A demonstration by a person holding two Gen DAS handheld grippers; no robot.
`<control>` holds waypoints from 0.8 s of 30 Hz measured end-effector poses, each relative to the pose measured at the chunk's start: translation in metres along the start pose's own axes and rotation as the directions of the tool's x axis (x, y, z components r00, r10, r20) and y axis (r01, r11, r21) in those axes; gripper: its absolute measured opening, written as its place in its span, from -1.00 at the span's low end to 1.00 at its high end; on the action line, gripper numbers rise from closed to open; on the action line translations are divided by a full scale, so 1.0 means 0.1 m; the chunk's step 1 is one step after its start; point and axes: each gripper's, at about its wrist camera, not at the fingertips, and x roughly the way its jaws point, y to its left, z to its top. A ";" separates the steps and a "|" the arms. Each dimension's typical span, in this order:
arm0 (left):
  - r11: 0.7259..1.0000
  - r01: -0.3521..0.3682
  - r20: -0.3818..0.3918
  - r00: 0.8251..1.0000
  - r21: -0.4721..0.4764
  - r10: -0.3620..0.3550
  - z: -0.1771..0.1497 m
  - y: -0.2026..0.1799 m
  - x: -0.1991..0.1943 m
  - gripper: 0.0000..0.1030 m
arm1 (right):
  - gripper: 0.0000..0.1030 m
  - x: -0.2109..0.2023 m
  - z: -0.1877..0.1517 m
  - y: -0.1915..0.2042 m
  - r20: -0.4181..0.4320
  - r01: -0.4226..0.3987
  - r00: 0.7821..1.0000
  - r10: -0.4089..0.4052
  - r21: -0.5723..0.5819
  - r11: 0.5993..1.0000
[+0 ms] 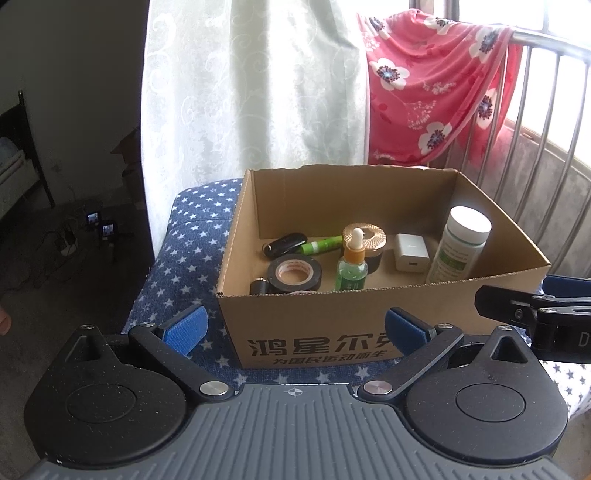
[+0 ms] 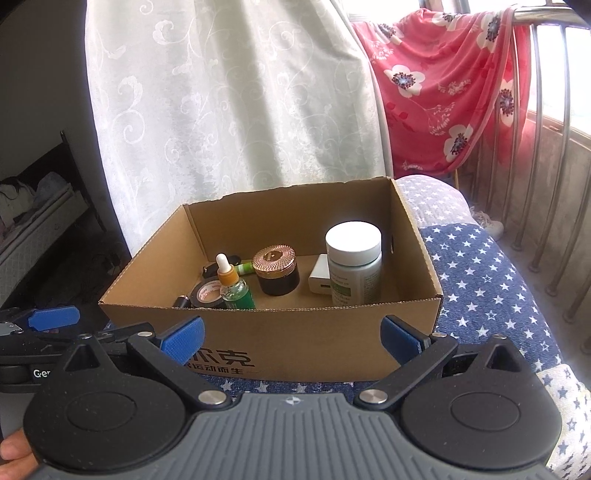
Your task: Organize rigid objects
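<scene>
White patterned curtains (image 2: 229,110) and a pink flowered cloth (image 1: 436,85) draped over a steel window rail (image 2: 546,14) fill the background, above a blue star-printed cushion (image 2: 480,266) that carries our work. On it sits the open brown cardboard box (image 1: 306,332), printed with dark characters on its near wall. Inside we see a tall white-capped plastic bottle (image 2: 354,266) upright at the right, a white square charger (image 1: 410,253) beside it, a dark jar with a ribbed gold lid (image 2: 275,273), a roll of black tape (image 1: 293,274) lying flat, and a small green dropper bottle (image 2: 234,288) upright in front. We hold the left gripper (image 1: 295,328) and the right gripper (image 2: 293,334) just short of the near wall, both spread wide and carrying nothing. Everything appears boxed already, so we judge the sorting nearly done. For any further tidying we should come in over the rim from above, since the upright bottles could tip easily.
</scene>
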 end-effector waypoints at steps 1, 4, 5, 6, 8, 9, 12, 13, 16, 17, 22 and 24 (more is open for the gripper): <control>1.000 -0.001 -0.002 1.000 0.000 0.001 0.00 0.00 0.00 1.00 | 1.00 0.00 0.00 0.00 0.000 0.001 1.000 -0.001 0.000 1.000; 1.000 -0.001 -0.011 1.000 -0.003 0.000 0.01 0.01 0.02 1.00 | 1.00 0.00 0.00 -0.01 0.000 0.005 1.000 -0.005 -0.001 1.000; 1.000 0.001 -0.014 1.000 -0.006 -0.001 0.01 0.02 0.03 1.00 | 1.00 0.00 -0.01 -0.01 -0.002 0.006 1.000 -0.006 -0.001 1.000; 1.000 0.003 -0.016 1.000 -0.009 -0.003 0.01 0.02 0.03 1.00 | 1.00 0.00 -0.01 -0.01 -0.005 0.008 1.000 -0.008 -0.001 1.000; 1.000 0.008 -0.020 1.000 -0.014 -0.008 0.01 0.02 0.03 1.00 | 1.00 0.02 -0.02 -0.01 -0.012 0.010 1.000 -0.010 -0.001 1.000; 1.000 0.009 -0.021 1.000 -0.014 -0.009 0.01 0.03 0.04 1.00 | 1.00 0.03 -0.03 -0.01 -0.017 0.011 1.000 -0.011 -0.001 1.000; 1.000 0.008 -0.019 1.000 -0.006 -0.008 0.00 0.02 0.03 1.00 | 1.00 0.05 -0.04 -0.01 -0.027 0.011 1.000 -0.011 -0.002 1.000; 1.000 0.007 -0.019 1.000 0.000 -0.007 0.00 0.00 0.03 1.00 | 1.00 0.05 -0.05 -0.01 -0.030 0.011 0.999 -0.011 -0.002 1.000; 1.000 0.003 -0.019 1.000 0.005 -0.003 0.00 -0.01 0.03 1.00 | 1.00 0.06 -0.06 0.00 -0.034 0.008 0.999 -0.008 -0.008 1.000; 1.000 0.002 -0.019 1.000 0.005 -0.002 0.00 -0.01 0.03 1.00 | 1.00 0.07 -0.06 0.00 -0.034 0.010 0.999 -0.010 -0.008 1.000; 1.000 0.010 -0.024 1.000 -0.005 -0.010 0.03 0.01 0.06 1.00 | 1.00 0.10 -0.05 0.00 -0.040 0.019 0.999 -0.019 -0.011 1.000; 1.000 0.007 -0.023 1.000 -0.003 -0.007 0.03 0.01 0.06 1.00 | 1.00 0.11 -0.05 0.00 -0.039 0.021 0.999 -0.022 -0.012 1.000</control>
